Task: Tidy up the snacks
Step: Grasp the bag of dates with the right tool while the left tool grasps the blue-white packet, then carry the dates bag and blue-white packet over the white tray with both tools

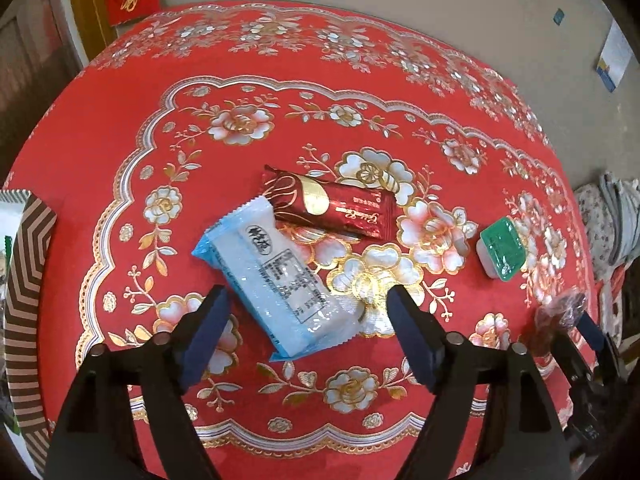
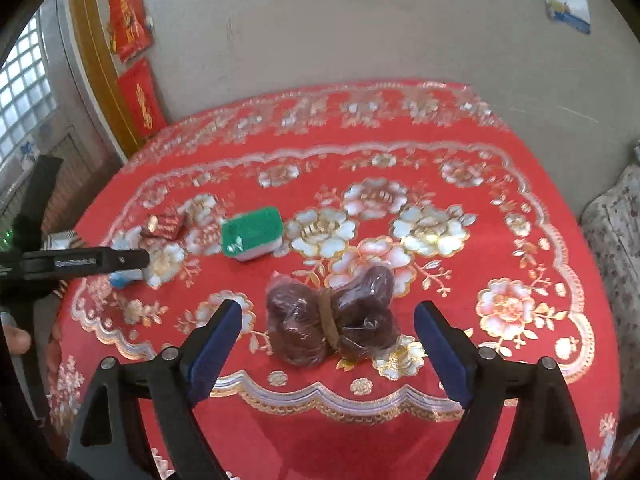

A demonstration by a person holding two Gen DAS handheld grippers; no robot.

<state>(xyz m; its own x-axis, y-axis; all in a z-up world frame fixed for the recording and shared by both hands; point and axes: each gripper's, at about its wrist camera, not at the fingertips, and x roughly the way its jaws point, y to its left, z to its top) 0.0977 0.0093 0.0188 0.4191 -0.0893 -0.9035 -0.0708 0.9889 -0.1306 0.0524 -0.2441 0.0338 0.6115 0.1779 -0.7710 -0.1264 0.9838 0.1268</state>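
A pale blue and white snack packet lies on the red flowered tablecloth, its near end between the wide-apart fingers of my left gripper, which is open and not pressing on it. A dark red wrapped bar lies just beyond it. A green-lidded jelly cup stands to the right. In the right wrist view a clear bag of dark brown sweets lies between and just ahead of the open fingers of my right gripper. The green cup and red bar lie further left.
A striped brown and cream box stands at the table's left edge. The left gripper's arm reaches in from the left of the right wrist view. A wall with red hangings lies behind the table. Patterned cloth sits at right.
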